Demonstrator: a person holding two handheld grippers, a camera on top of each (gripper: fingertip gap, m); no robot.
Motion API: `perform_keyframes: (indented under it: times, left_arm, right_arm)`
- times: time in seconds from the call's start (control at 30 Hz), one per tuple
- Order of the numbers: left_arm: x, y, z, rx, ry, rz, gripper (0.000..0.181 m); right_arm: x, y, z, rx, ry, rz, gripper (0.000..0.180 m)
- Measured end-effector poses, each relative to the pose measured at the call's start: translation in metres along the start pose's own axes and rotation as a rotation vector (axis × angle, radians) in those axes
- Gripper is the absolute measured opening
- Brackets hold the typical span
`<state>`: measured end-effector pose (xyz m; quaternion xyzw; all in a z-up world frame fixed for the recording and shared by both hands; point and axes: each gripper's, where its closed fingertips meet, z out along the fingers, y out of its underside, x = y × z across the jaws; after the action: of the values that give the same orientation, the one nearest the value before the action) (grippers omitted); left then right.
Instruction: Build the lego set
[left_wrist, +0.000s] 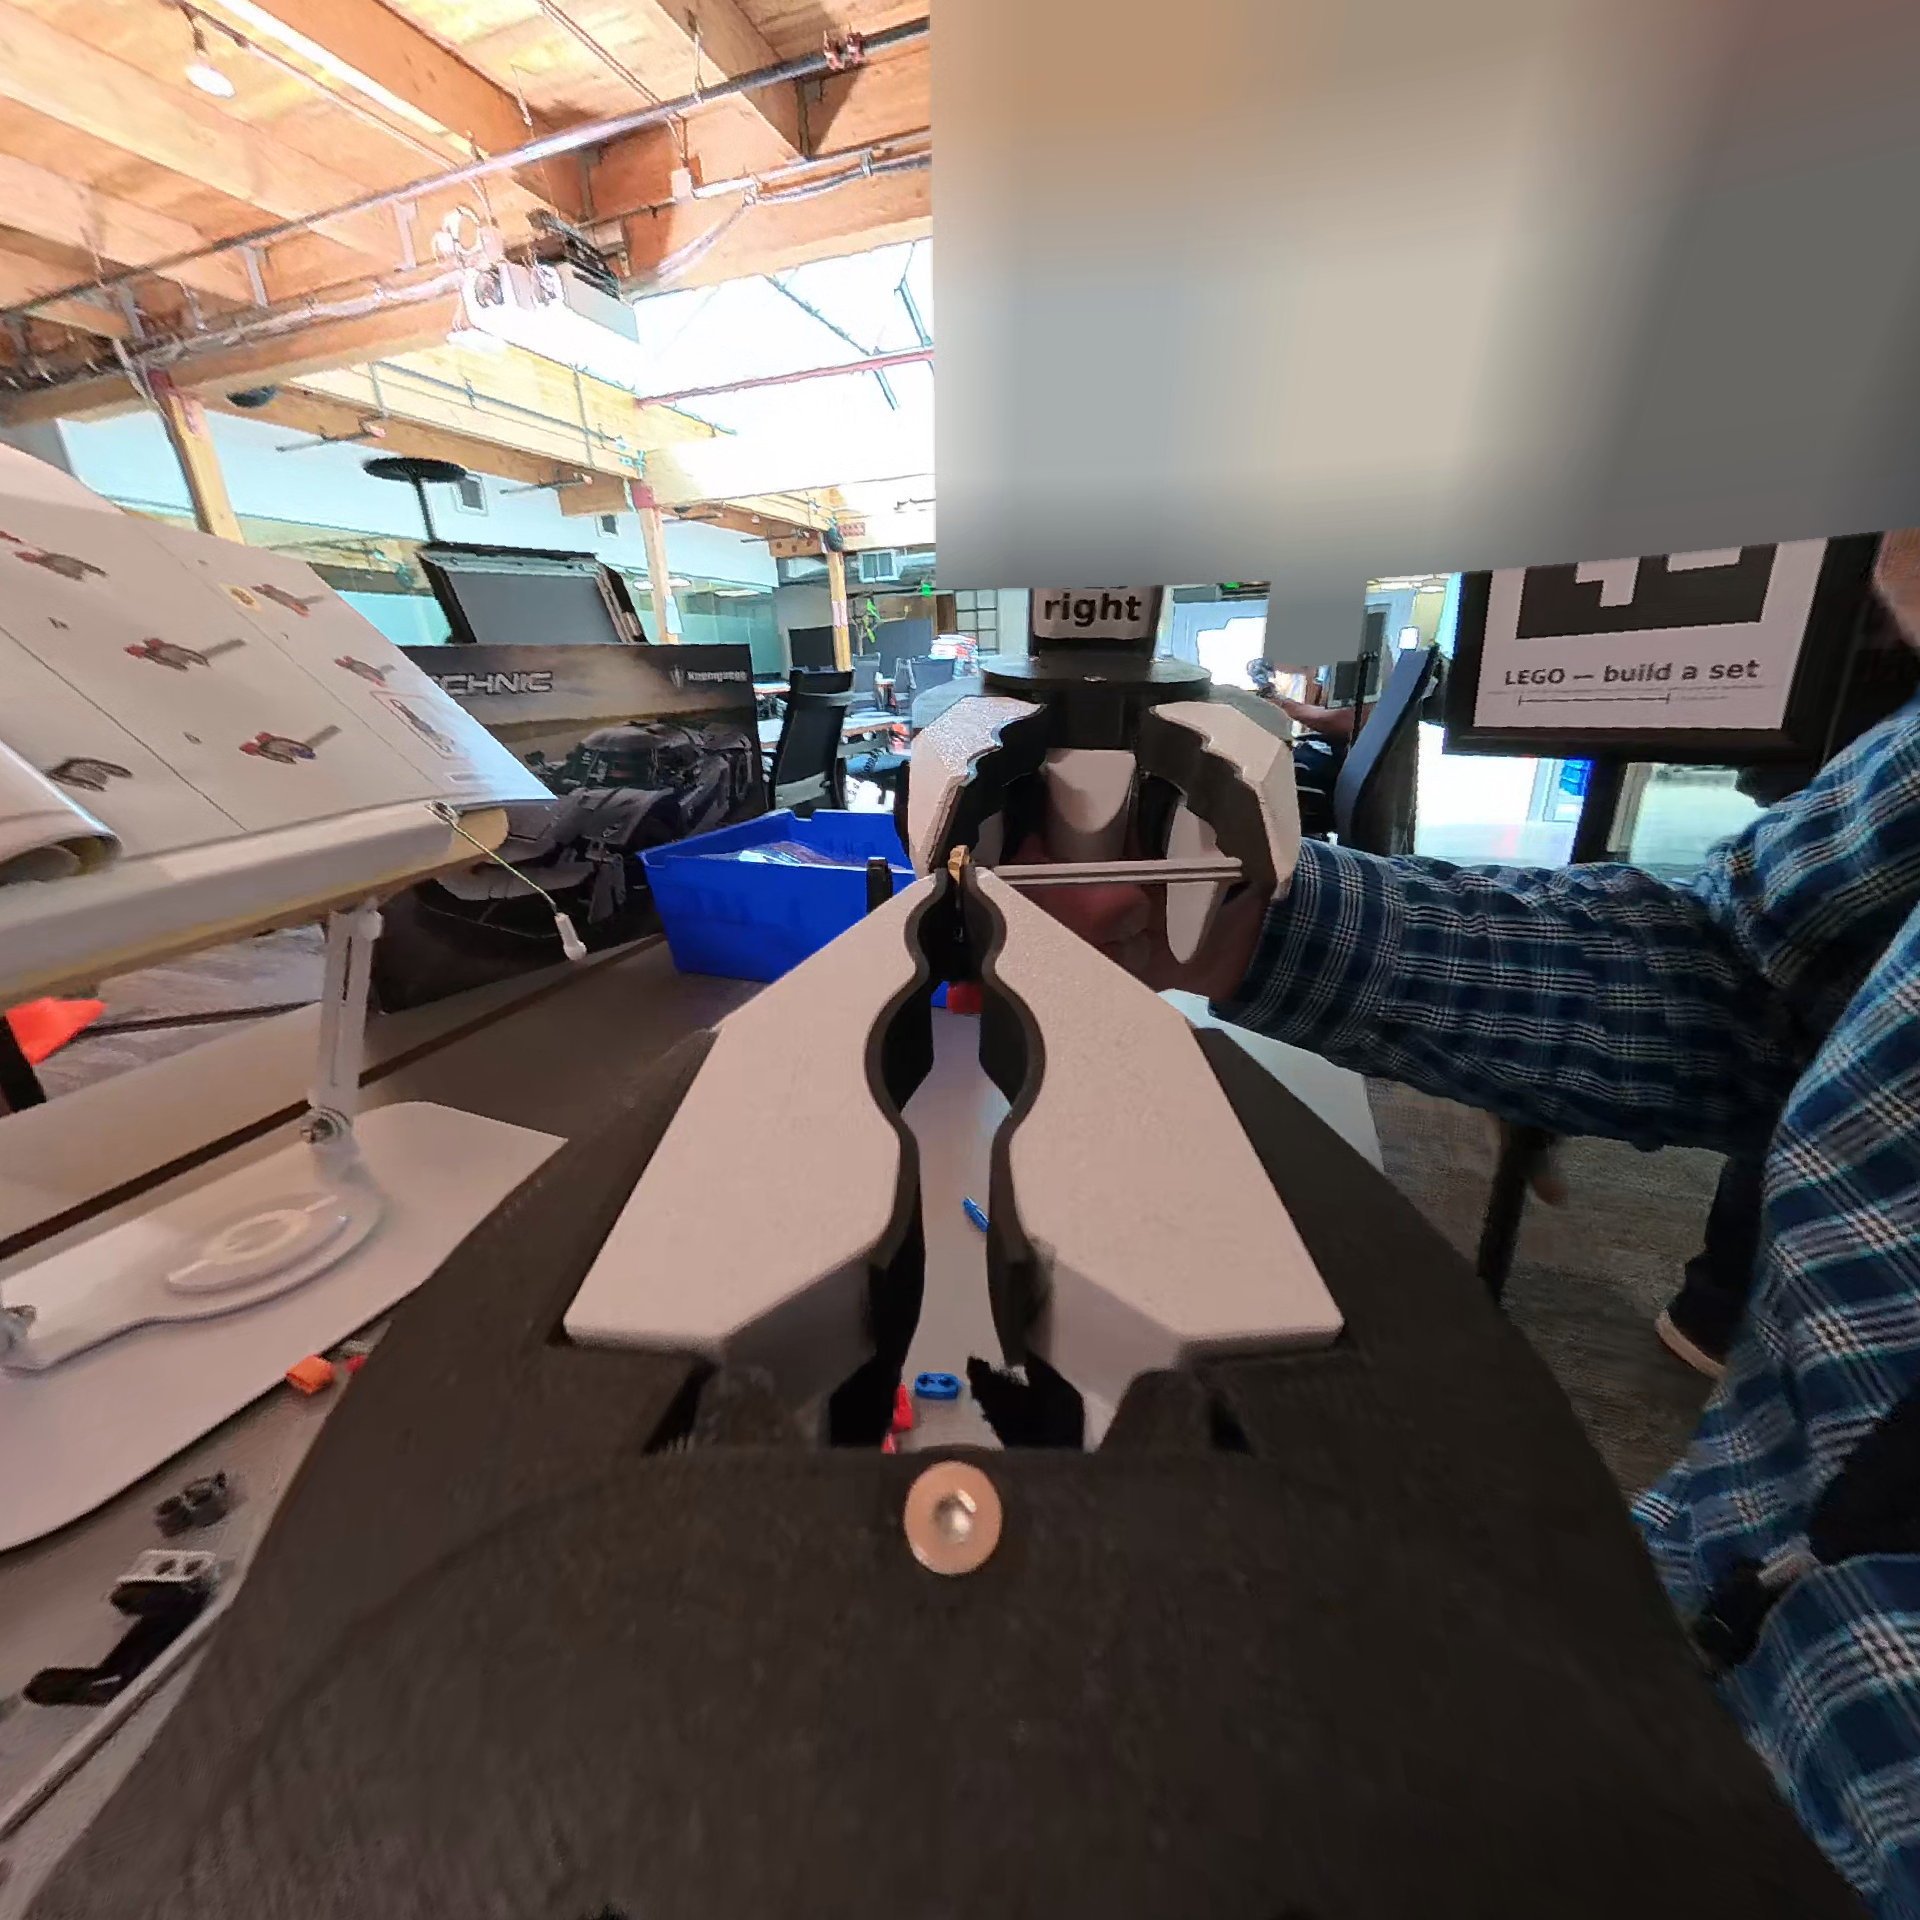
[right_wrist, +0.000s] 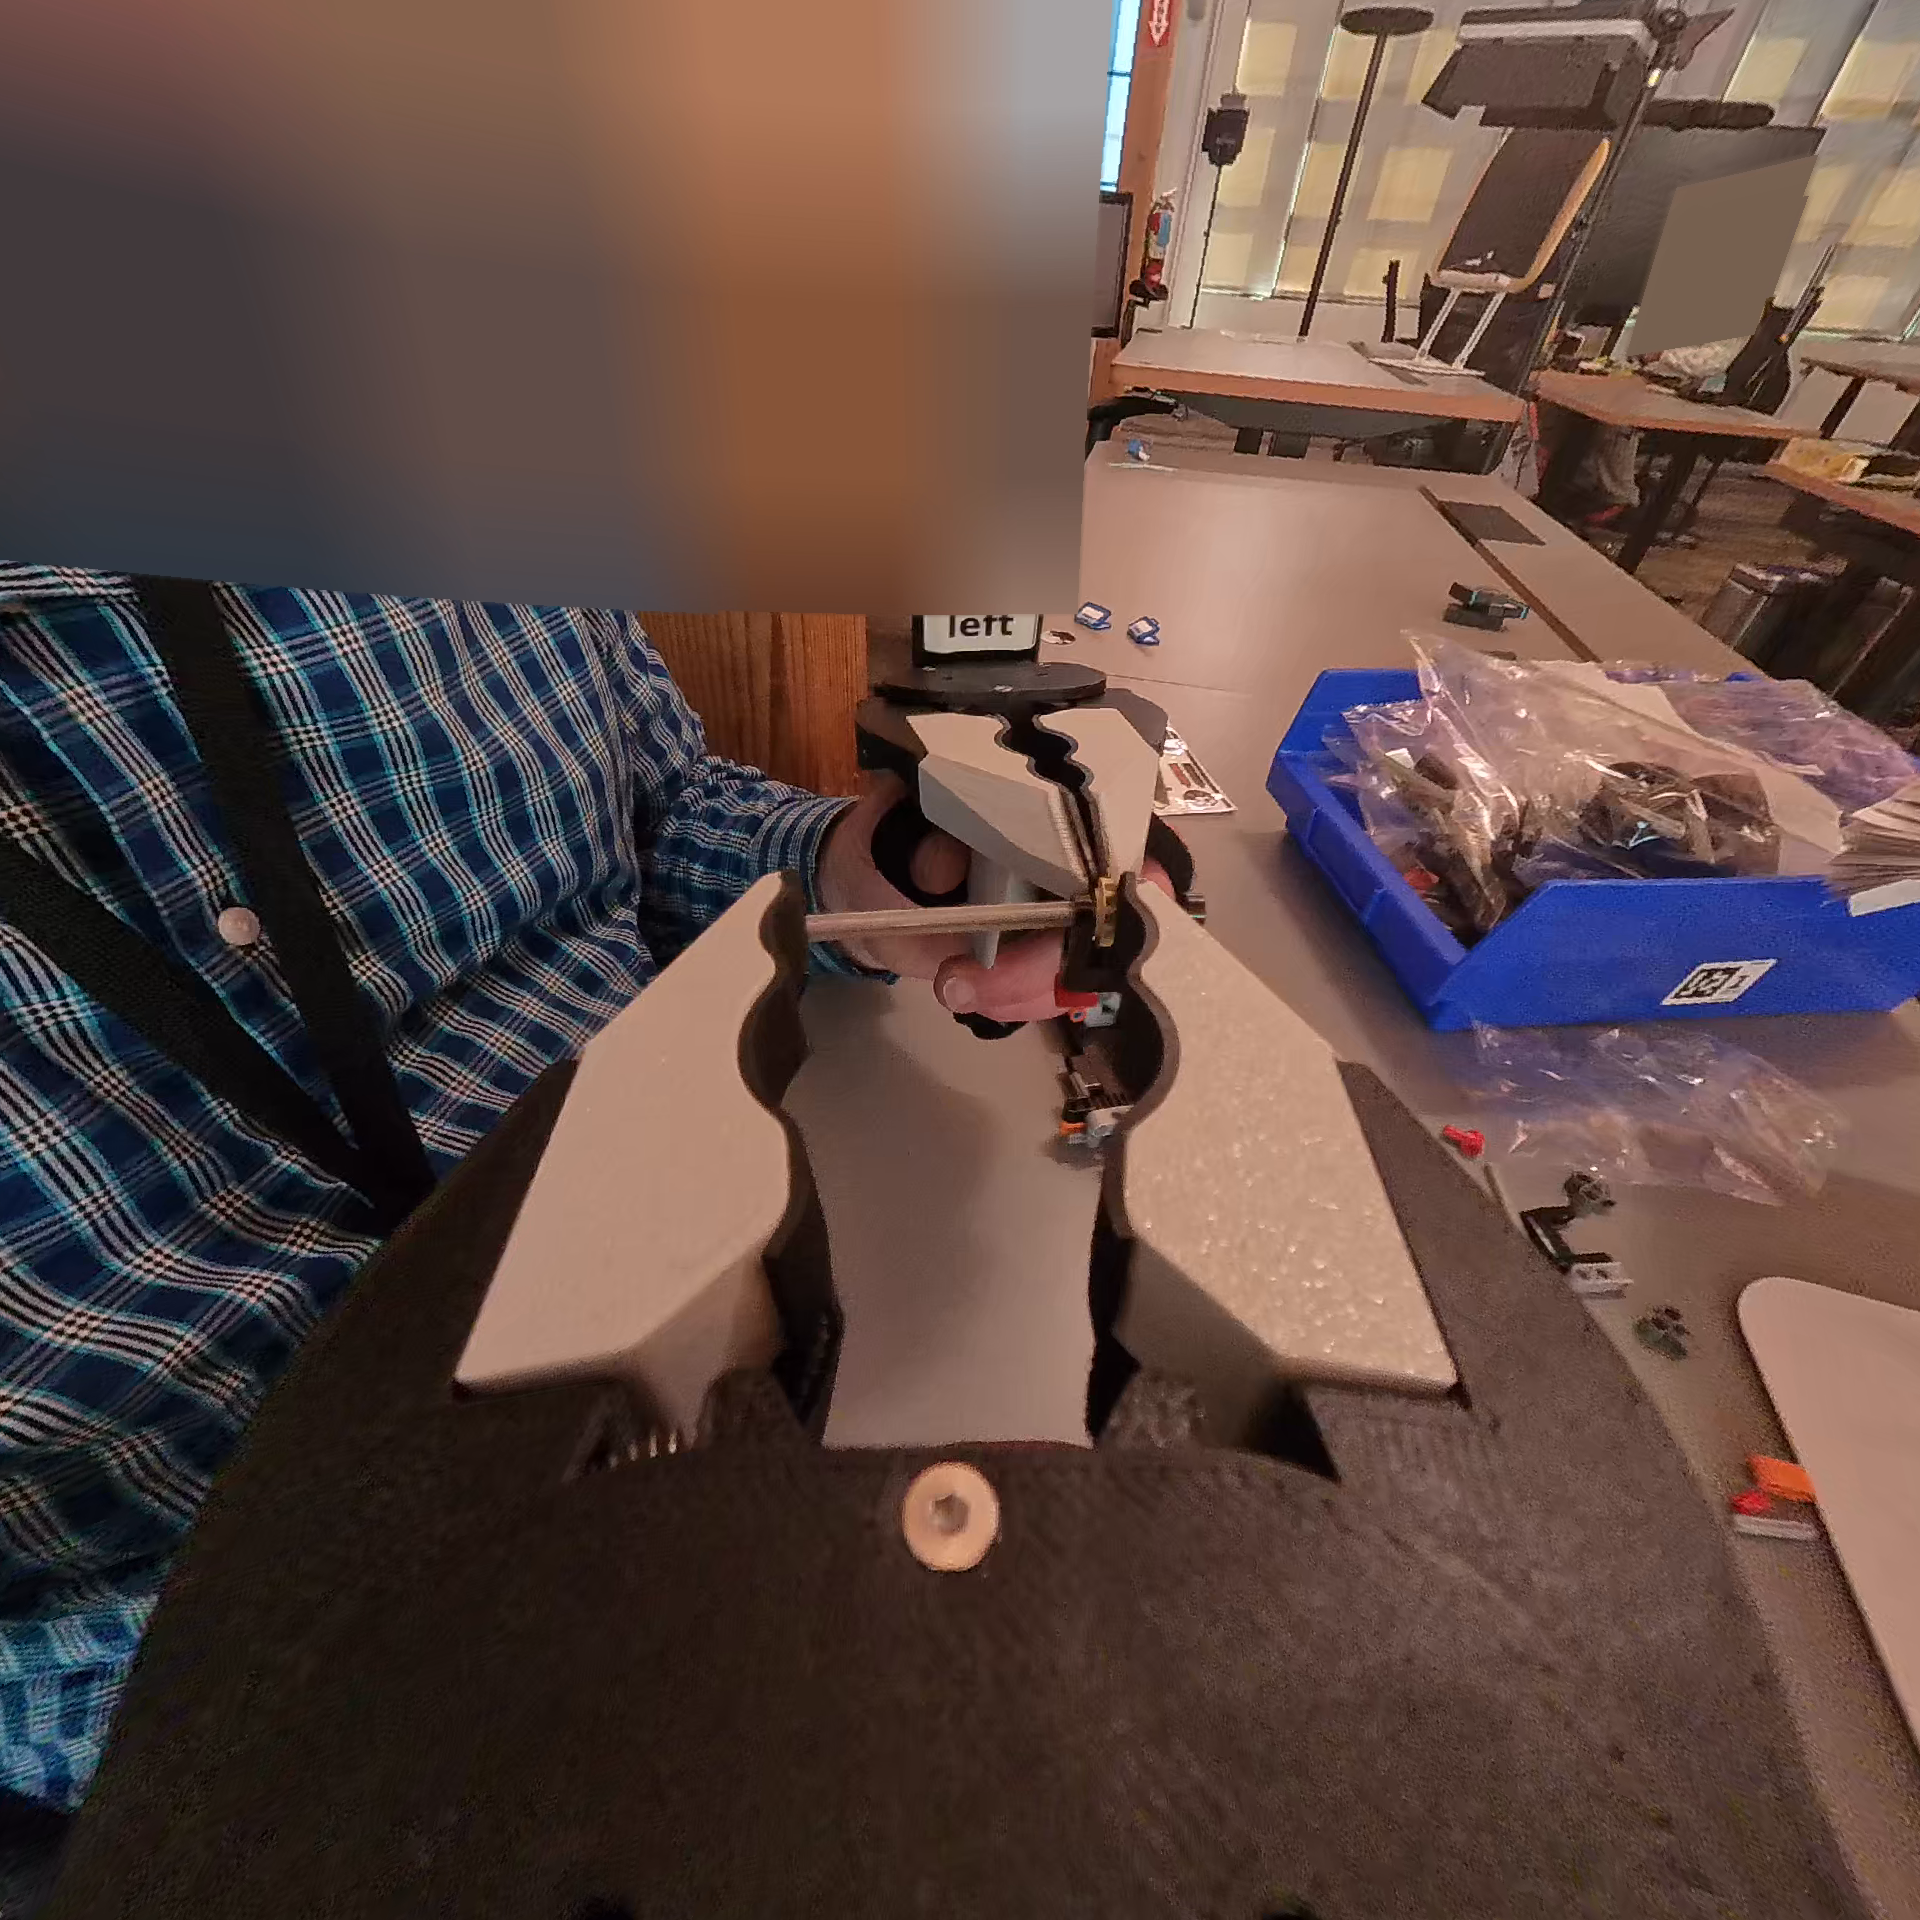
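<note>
Left claw (left_wrist: 958, 883) clenched on tan gear (right_wrist: 1108, 902) subassembly; right claw (right_wrist: 961, 914) released around grey axle (right_wrist: 935, 918); step, by judgement: axle insertion, needing straight push

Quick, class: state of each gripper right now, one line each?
Left gripper: shut on a small black lego assembly with a tan gear.
Right gripper: open, its fingertips spanning the grey axle.

Two grippers (left_wrist: 958, 883) (right_wrist: 961, 914); one axle (right_wrist: 935, 917); one blue bin (right_wrist: 1621, 940)
</note>
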<state>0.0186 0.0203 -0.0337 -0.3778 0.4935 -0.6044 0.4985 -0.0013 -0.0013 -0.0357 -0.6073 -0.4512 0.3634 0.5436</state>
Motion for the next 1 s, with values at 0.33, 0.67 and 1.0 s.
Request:
perform_keyframes:
  times: [0.33, 0.67, 1.0]
  left_arm:
    - [0.021, 0.053, -0.013, -0.239, 0.074, -0.041, 0.0]
    - [0.037, 0.107, -0.017, -0.491, 0.097, -0.031, 0.002]
    - [0.04, 0.132, -0.02, -0.602, 0.103, -0.069, 0.005]
  right_arm:
    - [-0.02, 0.051, 0.007, -0.096, 0.016, 0.1, 0.057]
    - [-0.033, 0.103, 0.006, -0.182, 0.055, 0.152, 0.057]
    - [-0.034, 0.127, 0.006, -0.199, 0.069, 0.16, 0.058]
